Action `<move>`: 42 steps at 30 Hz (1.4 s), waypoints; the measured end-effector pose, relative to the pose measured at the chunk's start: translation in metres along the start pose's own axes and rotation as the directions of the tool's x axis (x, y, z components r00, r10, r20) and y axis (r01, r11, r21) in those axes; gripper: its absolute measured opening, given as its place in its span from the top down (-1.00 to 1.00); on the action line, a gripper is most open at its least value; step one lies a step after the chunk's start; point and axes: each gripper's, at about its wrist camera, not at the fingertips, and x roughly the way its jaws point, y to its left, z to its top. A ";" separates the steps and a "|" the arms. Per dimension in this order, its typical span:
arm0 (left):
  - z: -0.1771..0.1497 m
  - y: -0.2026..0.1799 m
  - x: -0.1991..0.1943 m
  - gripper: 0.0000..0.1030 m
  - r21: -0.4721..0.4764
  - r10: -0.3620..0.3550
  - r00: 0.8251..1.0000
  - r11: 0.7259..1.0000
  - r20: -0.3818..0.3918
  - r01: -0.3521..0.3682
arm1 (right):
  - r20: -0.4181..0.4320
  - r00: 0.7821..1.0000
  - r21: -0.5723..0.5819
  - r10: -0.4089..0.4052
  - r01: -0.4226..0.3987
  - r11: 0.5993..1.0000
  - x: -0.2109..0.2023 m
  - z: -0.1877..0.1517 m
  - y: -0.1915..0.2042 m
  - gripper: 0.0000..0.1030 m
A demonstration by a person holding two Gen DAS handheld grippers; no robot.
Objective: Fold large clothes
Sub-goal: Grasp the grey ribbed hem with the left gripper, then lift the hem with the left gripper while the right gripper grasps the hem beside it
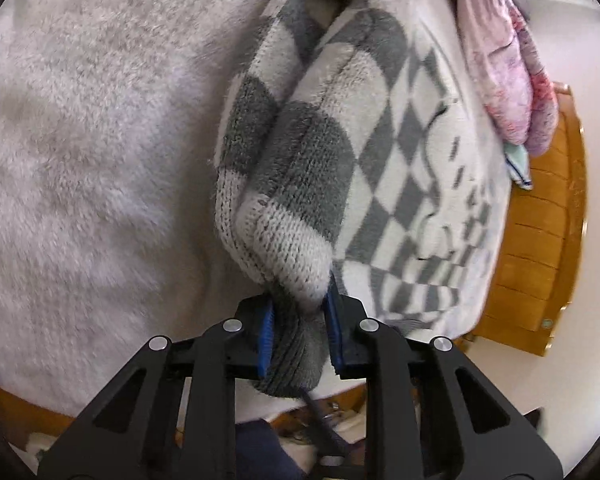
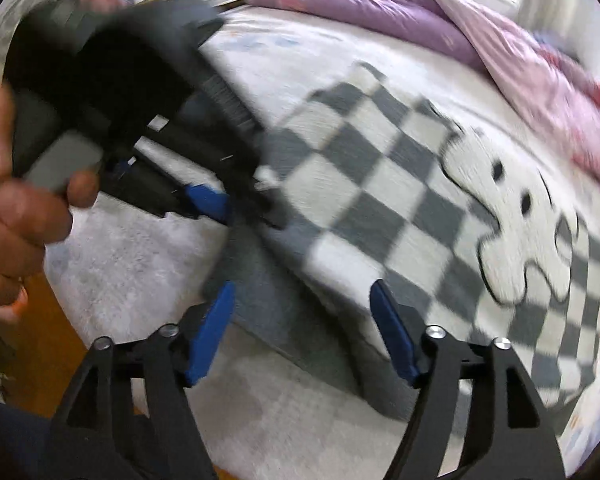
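Observation:
A grey-and-white checkered knit sweater (image 1: 380, 168) lies on a pale fuzzy bed cover (image 1: 80, 140). My left gripper (image 1: 298, 320) is shut on the sweater's grey ribbed hem and lifts a bunched fold of it. In the right wrist view the sweater (image 2: 380, 200) spreads flat, with a white cartoon figure (image 2: 520, 216) on its front. My right gripper (image 2: 302, 296) is open and empty, just above the sweater's near grey edge. The left gripper (image 2: 236, 208) shows there too, held by a hand (image 2: 16, 208), pinching the sweater's corner.
A pink and purple quilt (image 2: 420, 12) is heaped along the bed's far side; it also shows in the left wrist view (image 1: 504, 64). The wooden bed frame (image 1: 540, 240) borders the cover. The pale bed cover (image 2: 140, 256) lies under the sweater.

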 end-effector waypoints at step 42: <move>0.018 -0.152 -0.010 0.42 0.262 0.268 0.949 0.915 0.169 -0.305 | 0.093 0.969 0.481 0.230 -0.246 0.842 -0.021 0.033 -0.138 0.59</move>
